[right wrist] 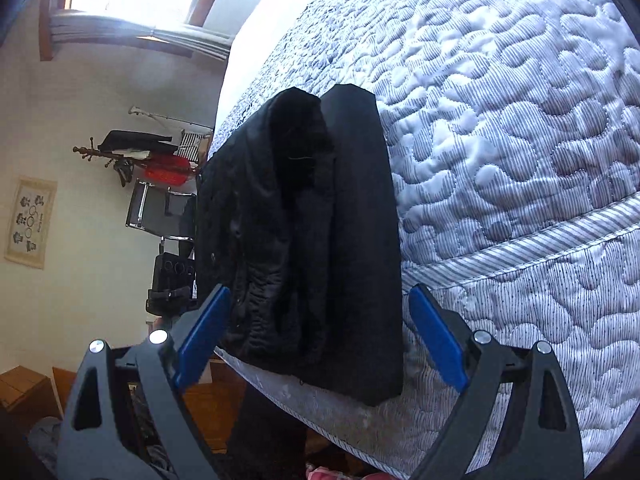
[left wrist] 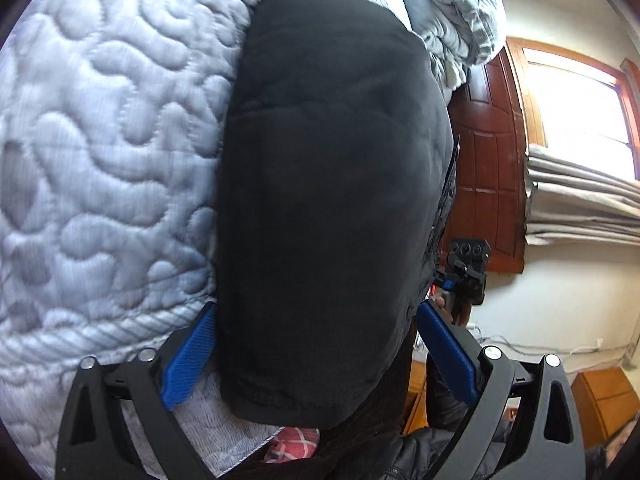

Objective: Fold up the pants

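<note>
Both claws (left wrist: 316, 344) (right wrist: 320, 320) spread, straddling folded pants (right wrist: 312, 240); long axis along mattress (right wrist: 520, 120) edge.

A bed takes up most of the room, its quilted mattress (right wrist: 520, 128) pale blue-grey with squiggly stitching and a corded edge. Beside the mattress, a dark red-brown panelled wooden door (left wrist: 486, 160). Right of that door, a wood-framed window (left wrist: 580, 100) blazes with daylight, grey curtain folds (left wrist: 580, 200) bunched beneath it. Walls are cream-white. Across from the mattress, a coat rack (right wrist: 132, 152) loaded with black and red items, a framed picture (right wrist: 30, 222) near it on the wall. Wooden floor (right wrist: 208, 400) below the mattress edge.
</note>
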A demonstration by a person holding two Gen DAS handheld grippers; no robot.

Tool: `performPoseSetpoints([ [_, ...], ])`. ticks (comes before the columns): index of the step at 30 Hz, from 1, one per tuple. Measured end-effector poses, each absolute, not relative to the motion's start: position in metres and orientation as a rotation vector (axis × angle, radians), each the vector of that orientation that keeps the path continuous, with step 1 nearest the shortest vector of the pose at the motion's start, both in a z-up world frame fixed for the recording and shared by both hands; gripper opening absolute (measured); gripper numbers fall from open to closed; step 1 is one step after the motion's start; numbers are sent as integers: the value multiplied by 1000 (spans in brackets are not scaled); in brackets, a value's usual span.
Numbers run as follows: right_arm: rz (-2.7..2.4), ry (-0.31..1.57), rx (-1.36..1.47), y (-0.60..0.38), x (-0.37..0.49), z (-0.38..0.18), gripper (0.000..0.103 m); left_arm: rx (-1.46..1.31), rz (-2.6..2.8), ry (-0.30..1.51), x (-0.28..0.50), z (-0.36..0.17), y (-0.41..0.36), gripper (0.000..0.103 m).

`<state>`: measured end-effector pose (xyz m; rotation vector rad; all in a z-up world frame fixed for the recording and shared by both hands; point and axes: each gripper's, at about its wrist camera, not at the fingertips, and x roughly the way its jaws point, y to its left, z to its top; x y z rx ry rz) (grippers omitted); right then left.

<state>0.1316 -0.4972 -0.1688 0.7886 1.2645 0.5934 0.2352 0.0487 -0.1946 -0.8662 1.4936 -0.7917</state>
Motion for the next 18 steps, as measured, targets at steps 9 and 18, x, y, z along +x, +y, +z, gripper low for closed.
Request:
performPoseSetpoints([
  [9,636,1290,800,-498,142,-180,90,-812,-829,1552,249,-194,30,99],
  [18,678,1311,841,-499,150,-200,94,-842,-806,1580,249,-191,19,99],
])
